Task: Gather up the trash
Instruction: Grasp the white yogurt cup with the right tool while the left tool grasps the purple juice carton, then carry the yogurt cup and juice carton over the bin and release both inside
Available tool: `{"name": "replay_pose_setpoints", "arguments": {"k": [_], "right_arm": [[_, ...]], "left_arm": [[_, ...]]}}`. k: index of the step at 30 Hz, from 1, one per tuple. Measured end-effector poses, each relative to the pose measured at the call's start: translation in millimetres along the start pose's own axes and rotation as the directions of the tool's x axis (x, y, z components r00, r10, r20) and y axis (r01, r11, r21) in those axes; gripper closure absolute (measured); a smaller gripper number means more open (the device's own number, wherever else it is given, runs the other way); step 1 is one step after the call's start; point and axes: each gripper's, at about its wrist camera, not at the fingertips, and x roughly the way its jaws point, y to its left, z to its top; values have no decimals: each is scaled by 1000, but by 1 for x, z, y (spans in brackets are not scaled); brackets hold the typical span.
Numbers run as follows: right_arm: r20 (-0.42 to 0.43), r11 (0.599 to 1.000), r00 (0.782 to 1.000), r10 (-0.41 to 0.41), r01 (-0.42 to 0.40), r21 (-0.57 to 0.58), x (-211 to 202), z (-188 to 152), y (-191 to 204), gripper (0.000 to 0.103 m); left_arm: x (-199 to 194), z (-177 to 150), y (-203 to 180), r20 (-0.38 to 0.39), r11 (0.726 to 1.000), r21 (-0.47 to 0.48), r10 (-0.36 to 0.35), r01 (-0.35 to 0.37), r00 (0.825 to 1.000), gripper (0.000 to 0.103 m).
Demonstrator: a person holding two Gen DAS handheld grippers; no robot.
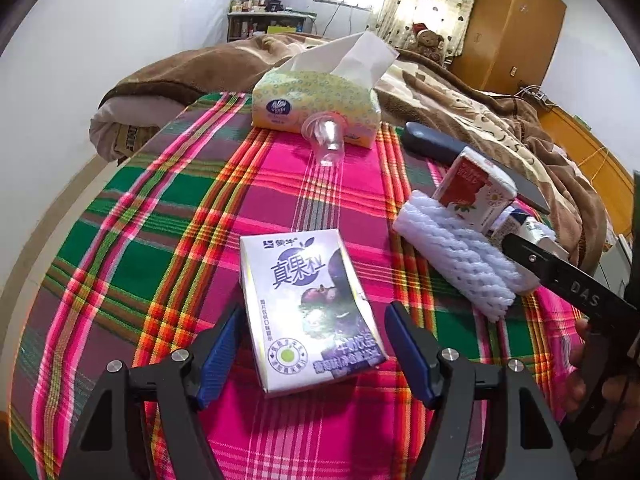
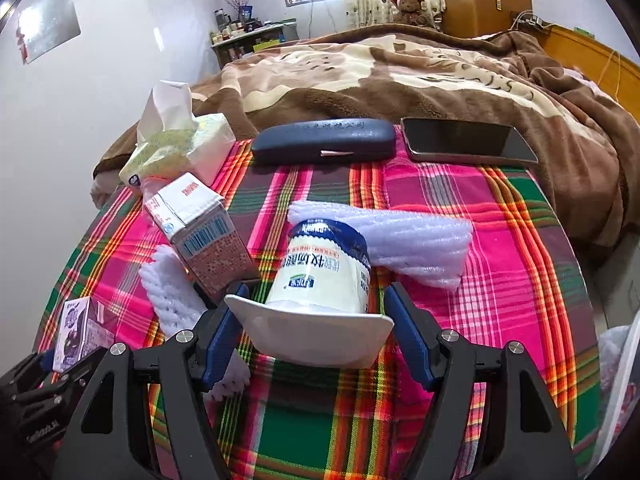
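Fingers of the left gripper (image 1: 312,354) stand apart, with the purple-and-white drink carton (image 1: 310,312) lying flat on the plaid cloth (image 1: 160,216) between them; its near end sits in the gap, and a strip of cloth shows between the carton and the blue pad on either side, so neither pad presses on it. The right gripper (image 2: 314,334) is spread likewise, straddling the yogurt cup (image 2: 324,276), which lies tipped on its side with its white square rim toward the camera and its blue-banded bottom pointing away. The rim's left corner lies just at the left pad, whether touching I cannot tell; the right pad stands just clear of the other corner.

Beside the cup, to the left in the right wrist view, a red-and-white carton (image 2: 200,232) leans across a white foam fruit net (image 2: 172,296), and a second foam net (image 2: 404,240) lies just beyond the cup to the right. In the left wrist view a clear plastic cup (image 1: 326,138) lies on its side farther up the cloth, against the yellow tissue pack (image 1: 316,106) with a sheet pulled up from its slot.

At the cloth's far edge a dark glasses case (image 2: 324,140) and a phone (image 2: 468,140) lie side by side, screen up. Beyond them stretches a brown and cream blanket (image 2: 400,76), with a teddy bear (image 2: 412,8) by the curtained window.
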Motion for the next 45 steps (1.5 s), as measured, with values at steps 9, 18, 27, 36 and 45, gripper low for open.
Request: {"name": "replay_pose_setpoints", "arguments": {"k": [9, 18, 27, 36, 45], "right_arm": [[23, 1000, 1000, -13, 13, 9, -3, -3, -4, 40], [34, 999, 999, -7, 5, 41, -8, -5, -14, 40], [59, 999, 998, 11, -15, 52, -28, -11, -24, 40], [96, 996, 995, 33, -40, 78, -55, -19, -38, 40], [137, 995, 990, 14, -27, 93, -84, -27, -57, 40]], "left_arm": [[5, 6, 5, 18, 999, -35, -14, 14, 1000, 40], [1, 6, 6, 29, 999, -42, -15, 16, 999, 44], [-18, -4, -5, 40, 999, -28, -40, 42, 998, 44], [-44, -16, -34, 62, 997, 21, -74, 72, 995, 44], [-75, -25, -68, 96, 992, 78, -107, 100, 990, 44]]}}
